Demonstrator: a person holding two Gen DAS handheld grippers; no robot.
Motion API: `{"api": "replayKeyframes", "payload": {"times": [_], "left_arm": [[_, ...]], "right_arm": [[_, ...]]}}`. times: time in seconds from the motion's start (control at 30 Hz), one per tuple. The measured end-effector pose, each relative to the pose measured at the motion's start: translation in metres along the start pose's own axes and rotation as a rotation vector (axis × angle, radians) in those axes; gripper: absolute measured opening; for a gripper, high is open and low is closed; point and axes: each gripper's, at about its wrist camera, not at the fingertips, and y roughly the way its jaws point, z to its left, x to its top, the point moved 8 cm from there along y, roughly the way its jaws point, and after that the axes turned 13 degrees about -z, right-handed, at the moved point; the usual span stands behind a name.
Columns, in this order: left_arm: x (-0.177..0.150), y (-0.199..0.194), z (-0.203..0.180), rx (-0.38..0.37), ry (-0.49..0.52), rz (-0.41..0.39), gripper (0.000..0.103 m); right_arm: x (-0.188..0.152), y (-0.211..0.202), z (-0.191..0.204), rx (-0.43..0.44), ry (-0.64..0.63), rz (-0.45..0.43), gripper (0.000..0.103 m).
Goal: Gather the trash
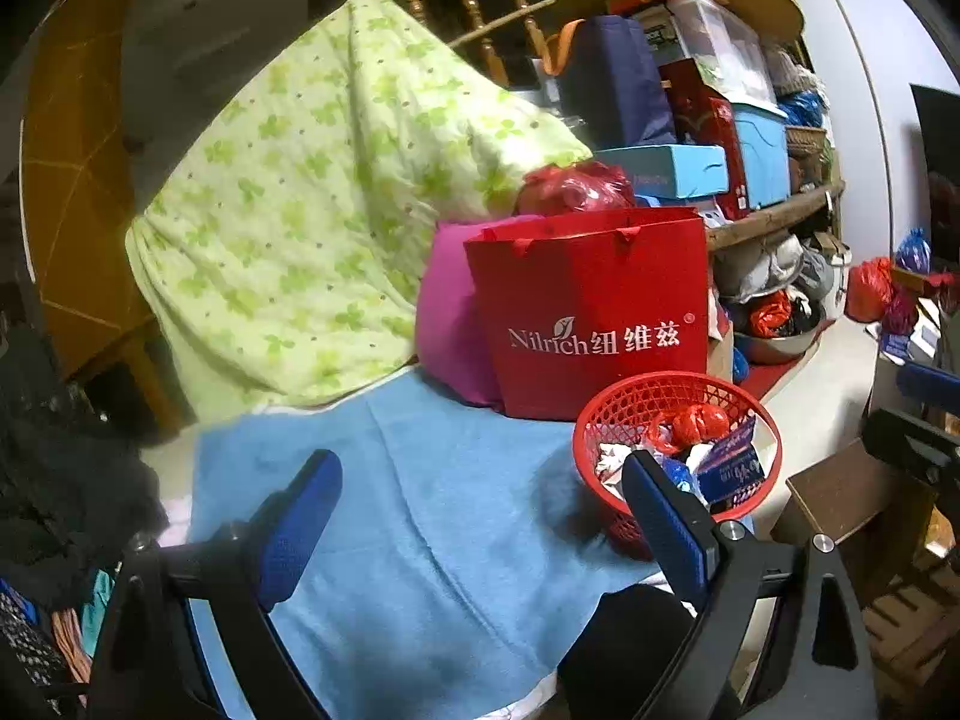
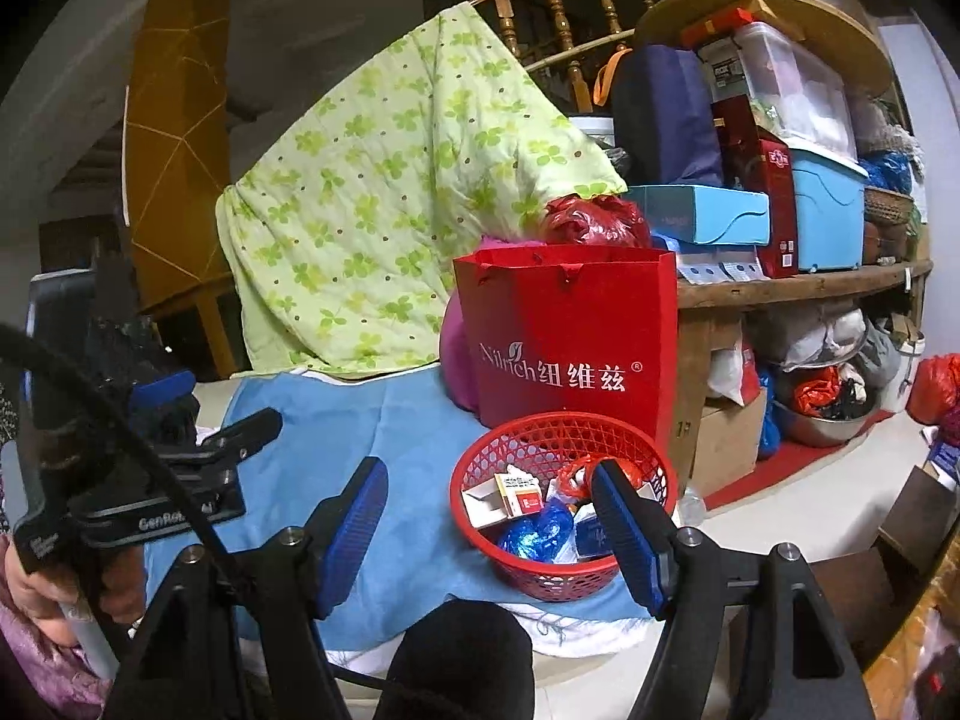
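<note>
A red mesh basket (image 1: 624, 408) (image 2: 480, 462) stands on the blue towel (image 1: 420, 480) (image 2: 408, 420), in front of a red paper bag. It holds several pieces of trash: a red plastic wad (image 1: 696, 423), blue wrappers (image 2: 540, 531) and small cartons (image 2: 516, 498). My left gripper (image 1: 483, 516) is open and empty, low over the towel, its right finger in front of the basket. My right gripper (image 2: 489, 531) is open and empty, just short of the basket. The left gripper also shows at the left of the right wrist view (image 2: 180, 414).
A red Nilrich paper bag (image 1: 594, 312) (image 2: 570, 336) and a pink bag (image 1: 450, 324) stand behind the basket. A green quilt (image 1: 324, 198) hangs at the back. Shelves with boxes (image 2: 828, 216) stand to the right. A black object (image 2: 462, 660) lies at the front edge.
</note>
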Motion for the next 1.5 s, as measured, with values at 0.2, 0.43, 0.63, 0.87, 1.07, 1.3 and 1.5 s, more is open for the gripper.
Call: {"api": "replayKeyframes", "payload": {"times": [0.2,0.43,0.63,0.87,1.07,1.3,1.5], "left_arm": [[0.006,-0.009,0.001,0.015,0.004,-0.009,0.094],[0.01,-0.014,-0.001,0.013,0.01,-0.019,0.094],[0.01,-0.016,0.002,0.016,0.006,-0.023,0.094],[0.01,-0.017,0.002,0.013,0.007,-0.022,0.094],[0.009,-0.017,0.003,0.019,0.003,-0.017,0.095],[0.007,-0.015,0.002,0.024,0.002,-0.006,0.094],[0.006,-0.012,0.0,0.024,-0.001,0.004,0.095]], "right_arm": [[0.005,-0.006,-0.01,-0.017,0.04,-0.022,0.074],[0.006,-0.008,-0.008,-0.021,0.024,-0.019,0.074],[0.007,-0.008,0.002,-0.014,0.006,-0.022,0.074],[0.006,-0.008,0.009,-0.046,-0.051,-0.015,0.074],[0.005,-0.006,0.006,-0.073,-0.072,0.002,0.074],[0.003,-0.005,0.006,-0.068,-0.075,0.005,0.074],[0.004,-0.005,0.005,-0.071,-0.074,0.003,0.074]]}}
